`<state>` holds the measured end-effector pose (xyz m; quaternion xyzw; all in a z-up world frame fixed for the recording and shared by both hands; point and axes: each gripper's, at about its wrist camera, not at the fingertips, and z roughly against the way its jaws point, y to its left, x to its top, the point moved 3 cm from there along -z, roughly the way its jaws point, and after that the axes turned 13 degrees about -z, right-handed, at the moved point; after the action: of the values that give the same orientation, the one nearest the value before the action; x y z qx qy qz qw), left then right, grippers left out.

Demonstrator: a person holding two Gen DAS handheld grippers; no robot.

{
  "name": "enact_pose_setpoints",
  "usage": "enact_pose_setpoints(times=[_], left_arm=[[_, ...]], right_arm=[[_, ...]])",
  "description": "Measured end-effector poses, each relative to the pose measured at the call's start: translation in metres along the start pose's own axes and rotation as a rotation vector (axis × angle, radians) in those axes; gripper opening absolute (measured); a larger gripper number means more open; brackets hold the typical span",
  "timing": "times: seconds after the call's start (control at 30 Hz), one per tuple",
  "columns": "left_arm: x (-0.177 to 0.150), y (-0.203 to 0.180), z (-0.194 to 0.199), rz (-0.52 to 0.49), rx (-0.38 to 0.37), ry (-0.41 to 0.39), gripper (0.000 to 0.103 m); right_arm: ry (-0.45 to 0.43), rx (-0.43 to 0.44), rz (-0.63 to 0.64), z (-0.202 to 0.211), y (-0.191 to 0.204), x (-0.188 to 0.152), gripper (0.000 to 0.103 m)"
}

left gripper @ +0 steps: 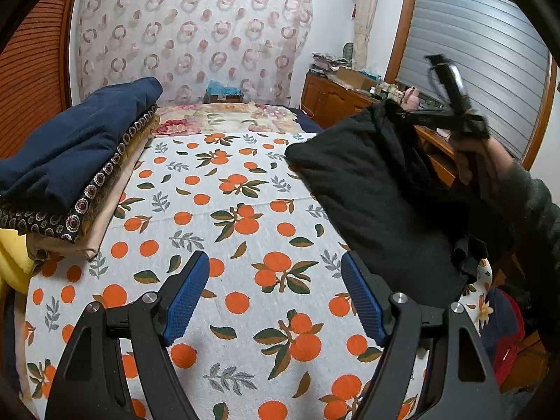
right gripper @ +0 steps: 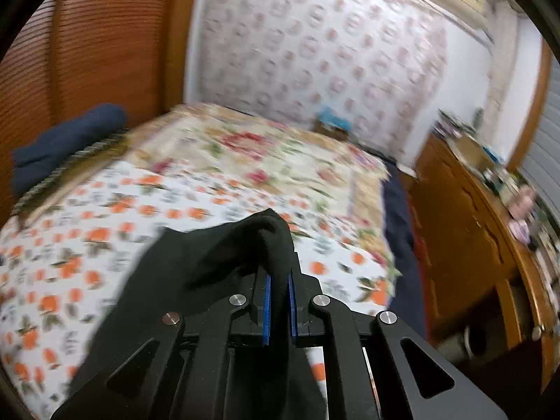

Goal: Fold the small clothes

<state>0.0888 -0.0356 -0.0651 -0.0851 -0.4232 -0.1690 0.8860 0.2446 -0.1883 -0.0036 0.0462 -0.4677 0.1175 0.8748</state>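
Note:
A black garment (left gripper: 378, 189) hangs lifted over the right side of the orange-print cloth (left gripper: 245, 192) on the bed. My right gripper (left gripper: 420, 117) holds its top edge up, with a sleeved hand behind it. In the right wrist view that gripper (right gripper: 279, 273) is shut on a bunched fold of the black garment (right gripper: 196, 266), which drapes down to the left. My left gripper (left gripper: 274, 262) stands open low over the print cloth, with nothing between its blue pads (left gripper: 185, 301). The garment's lower edge lies just right of it.
A stack of folded clothes (left gripper: 70, 161) with a navy piece on top sits at the left of the bed (right gripper: 63, 147). A wooden cabinet (left gripper: 336, 98) with clutter on top runs along the right wall. Red and navy cloth (left gripper: 504, 332) lies off the bed's right edge.

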Motion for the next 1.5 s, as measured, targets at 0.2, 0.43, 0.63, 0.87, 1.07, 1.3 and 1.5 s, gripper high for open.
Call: enact_pose_setpoints(times=[0.2, 0.43, 0.63, 0.87, 1.07, 1.3, 1.5], left_arm=[[-0.002, -0.004, -0.004, -0.006, -0.006, 0.009, 0.078], [-0.001, -0.012, -0.007, -0.015, -0.008, 0.004, 0.078], [0.002, -0.025, -0.009, -0.041, 0.004, -0.022, 0.078], [0.006, -0.044, -0.019, -0.063, -0.022, -0.005, 0.078], [0.006, -0.06, -0.029, -0.067, -0.095, 0.021, 0.082], [0.003, -0.068, -0.035, -0.073, -0.126, 0.045, 0.094], [0.002, -0.068, -0.035, -0.074, -0.128, 0.049, 0.094]], right_arm=[[0.077, -0.132, -0.095, -0.033, -0.023, -0.012, 0.037], [0.031, -0.028, -0.106, 0.019, -0.021, -0.039, 0.046], [0.032, 0.054, -0.114, 0.068, -0.024, -0.101, 0.046], [0.057, 0.08, -0.153, 0.116, -0.037, -0.155, 0.046], [0.018, 0.088, -0.175, 0.153, -0.037, -0.165, 0.046], [0.052, 0.147, -0.164, 0.15, -0.013, -0.176, 0.046], [0.099, 0.132, -0.149, 0.13, -0.015, -0.18, 0.046]])
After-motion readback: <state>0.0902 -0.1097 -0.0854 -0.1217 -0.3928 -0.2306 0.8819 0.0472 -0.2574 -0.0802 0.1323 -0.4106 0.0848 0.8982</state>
